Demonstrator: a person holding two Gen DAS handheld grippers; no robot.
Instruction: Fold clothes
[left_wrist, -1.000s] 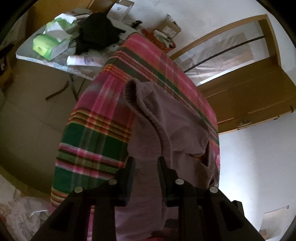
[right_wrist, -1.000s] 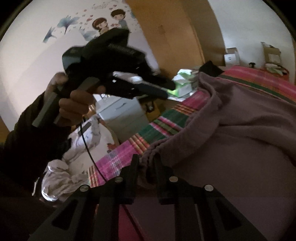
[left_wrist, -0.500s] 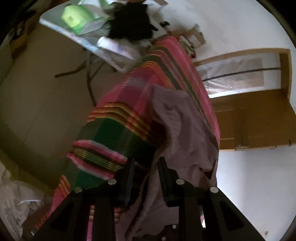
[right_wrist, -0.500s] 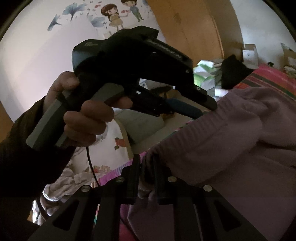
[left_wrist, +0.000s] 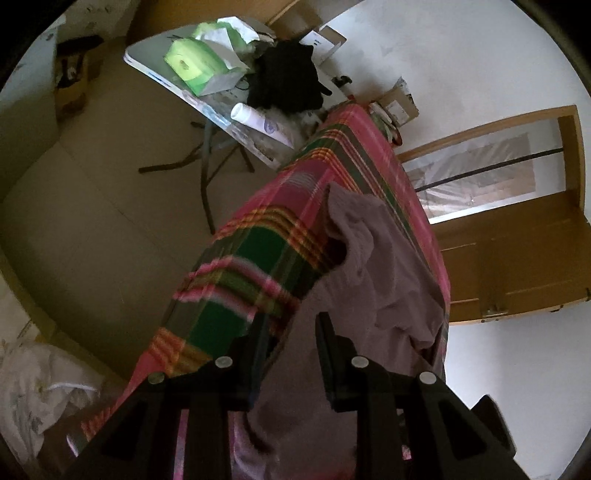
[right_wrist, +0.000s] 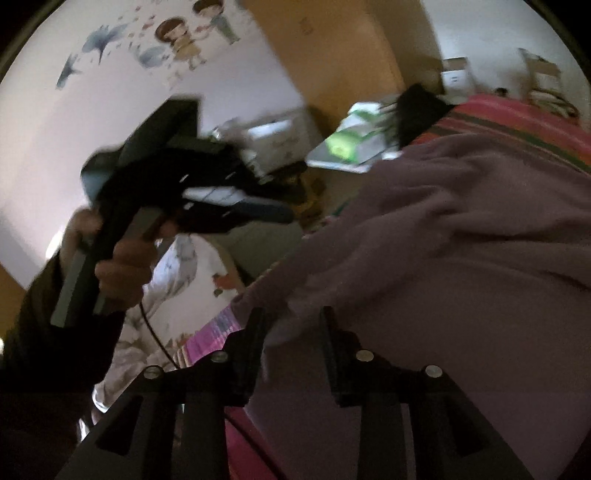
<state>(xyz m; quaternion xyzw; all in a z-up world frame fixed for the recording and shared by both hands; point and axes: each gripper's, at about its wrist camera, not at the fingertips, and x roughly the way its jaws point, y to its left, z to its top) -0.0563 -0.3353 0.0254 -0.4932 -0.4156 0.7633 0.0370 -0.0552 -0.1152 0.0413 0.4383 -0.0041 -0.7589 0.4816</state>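
We see the mauve garment (left_wrist: 391, 280) rumpled on the plaid bed (left_wrist: 258, 266), not yet a flat fold, while our left gripper (left_wrist: 288, 332) and right gripper (right_wrist: 291, 325) stand apart around its edge, seemingly not pinching.

One mauve garment (left_wrist: 391, 280), one plaid cloth (left_wrist: 266, 258), one folding table (left_wrist: 221, 110), two hand-held grippers.

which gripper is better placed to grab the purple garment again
Right, probably. The right gripper stands open with the purple garment edge between its fingers; the left gripper is open too.
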